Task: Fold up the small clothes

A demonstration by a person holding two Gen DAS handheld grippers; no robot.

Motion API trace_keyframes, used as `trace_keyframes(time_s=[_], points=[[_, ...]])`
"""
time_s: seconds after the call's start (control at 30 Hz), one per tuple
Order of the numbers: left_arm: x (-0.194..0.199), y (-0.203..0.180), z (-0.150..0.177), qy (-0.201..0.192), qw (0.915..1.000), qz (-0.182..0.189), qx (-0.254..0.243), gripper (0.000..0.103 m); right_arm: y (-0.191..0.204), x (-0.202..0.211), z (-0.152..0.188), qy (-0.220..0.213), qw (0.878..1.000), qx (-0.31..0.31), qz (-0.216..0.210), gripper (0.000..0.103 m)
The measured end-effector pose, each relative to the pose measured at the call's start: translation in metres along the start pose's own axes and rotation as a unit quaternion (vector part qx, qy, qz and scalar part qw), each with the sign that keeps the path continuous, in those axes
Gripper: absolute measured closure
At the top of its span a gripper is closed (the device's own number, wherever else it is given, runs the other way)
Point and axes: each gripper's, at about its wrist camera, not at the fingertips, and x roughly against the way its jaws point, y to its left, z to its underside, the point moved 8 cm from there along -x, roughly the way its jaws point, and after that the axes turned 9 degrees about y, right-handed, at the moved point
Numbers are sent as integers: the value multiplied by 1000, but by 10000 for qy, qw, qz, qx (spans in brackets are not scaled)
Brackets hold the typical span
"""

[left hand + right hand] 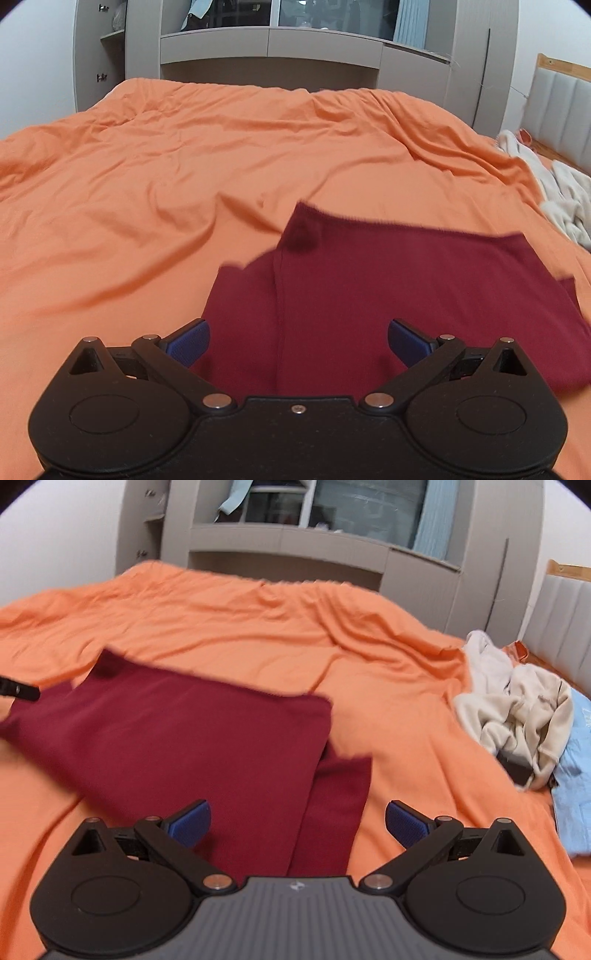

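A dark red garment lies partly folded on the orange bedspread. In the left wrist view it fills the lower right, with a seam running down its left part. My left gripper is open and empty, its blue pads spread wide just above the garment's near edge. In the right wrist view the same red garment lies left of centre, a lower layer sticking out at its right. My right gripper is open and empty over the garment's near right corner. A black part of the left gripper shows at the far left.
A pile of cream and white clothes and a light blue garment lie at the bed's right side, near a padded headboard. A grey wardrobe and shelf unit stands behind the bed. The orange bedspread is wrinkled.
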Motion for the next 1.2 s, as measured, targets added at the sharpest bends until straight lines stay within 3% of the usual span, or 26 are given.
trace_keyframes(time_s=[0.1,0.17,0.23,0.37,0.47,0.5,0.53,0.6,0.7,0.87,0.97,1.0,1.07,1.1,1.2], points=[[14,6,25,45,10000,18,18,1,2,2,16,209,9996,-171,74,1],[20,11,35,47,9999,17,114,1,-1,3,22,179,9995,-252,84,7],[23,15,41,81,9997,37,227,1,-1,4,24,159,9993,-321,-77,33],[25,16,40,65,9992,86,394,1,4,0,26,179,9989,-273,-325,50],[25,15,40,69,9989,128,446,1,7,-6,30,291,9974,-327,-564,69],[25,15,41,61,9989,115,442,1,8,-8,31,299,9969,-363,-636,81],[25,15,41,52,9990,105,438,1,8,-6,30,240,9971,-387,-617,89],[25,15,40,24,9989,104,455,1,4,5,26,-52,9990,-372,-246,92],[25,16,41,32,9987,107,506,1,2,19,22,-282,9990,-323,-84,92],[19,16,42,152,9989,27,442,1,17,3,31,150,9996,164,158,92],[19,17,42,159,9989,21,448,1,17,2,32,215,9997,113,102,87],[20,16,41,149,9988,40,458,1,15,5,32,203,9998,66,42,80],[24,16,40,92,9988,109,478,1,10,11,32,126,9999,-64,25,55],[27,17,41,60,9986,143,497,1,6,15,31,37,9999,-134,53,38],[37,14,43,-84,9976,342,599,1,1,23,24,-218,9992,-323,91,12]])
